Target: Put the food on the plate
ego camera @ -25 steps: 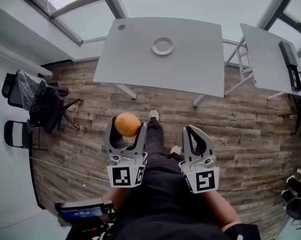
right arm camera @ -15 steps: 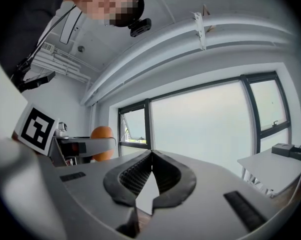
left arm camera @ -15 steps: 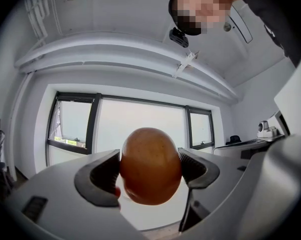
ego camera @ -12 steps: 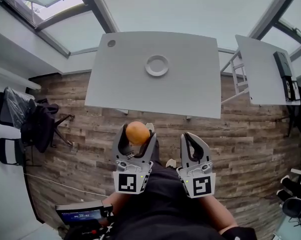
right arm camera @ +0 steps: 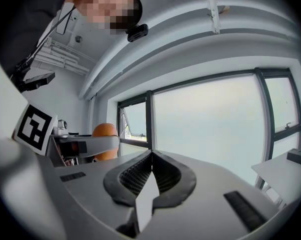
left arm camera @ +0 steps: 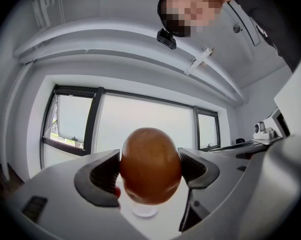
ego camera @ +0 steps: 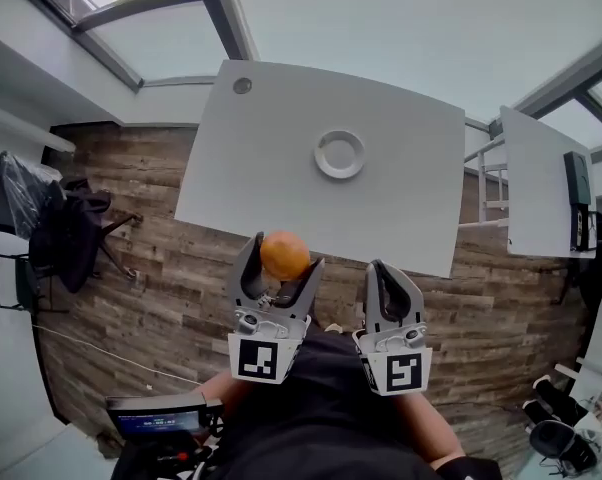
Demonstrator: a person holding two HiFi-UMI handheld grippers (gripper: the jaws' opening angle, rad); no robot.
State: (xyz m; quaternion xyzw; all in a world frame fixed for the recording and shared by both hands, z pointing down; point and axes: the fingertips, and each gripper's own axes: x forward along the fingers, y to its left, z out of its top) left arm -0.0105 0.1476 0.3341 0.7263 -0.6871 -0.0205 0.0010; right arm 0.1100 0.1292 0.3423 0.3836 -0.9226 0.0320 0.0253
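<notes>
head view / progress: pick done, place not done. orange (ego camera: pixel 285 255) clamped in left gripper (ego camera: pixel 284 257), held in the air and overlapping the near edge of the table (ego camera: pixel 261 158) in this view.
head view / plate: plate (ego camera: pixel 339 154) bare, near mid-table, well apart from the orange, farther out and a little to the right.
head view / right gripper: right gripper (ego camera: pixel 385 269) just beside the left one, pulled in close to the body, nothing seen in it.
head view / left to do (judgement): carry over the table, lower onto the plate, let go.

left gripper view / grip: jaws part-way apart, pressed on both flanks of the orange (left arm camera: pixel 150 166) around its widest part. top of the fruit stands clear above the jaw tips. looks seated squarely, no visible tilt.
left gripper view / target: small pale disc (left arm camera: pixel 143 211) on the table top just under the orange. probably the plate, but half hidden and too small to be sure. if so, roughly lined up with the jaw axis.

right gripper view / jaws: right gripper (right arm camera: pixel 151 156) brought fully together, tips touching, nothing between them.
right gripper view / orange: orange (right arm camera: pixel 105 133) visible off to the left, behind a jaw of the left gripper, well apart from the right jaws.
right gripper view / plate: not seen here.

overall (judgement): roughly mid-task, transport leg. placement and release outstanding.
</notes>
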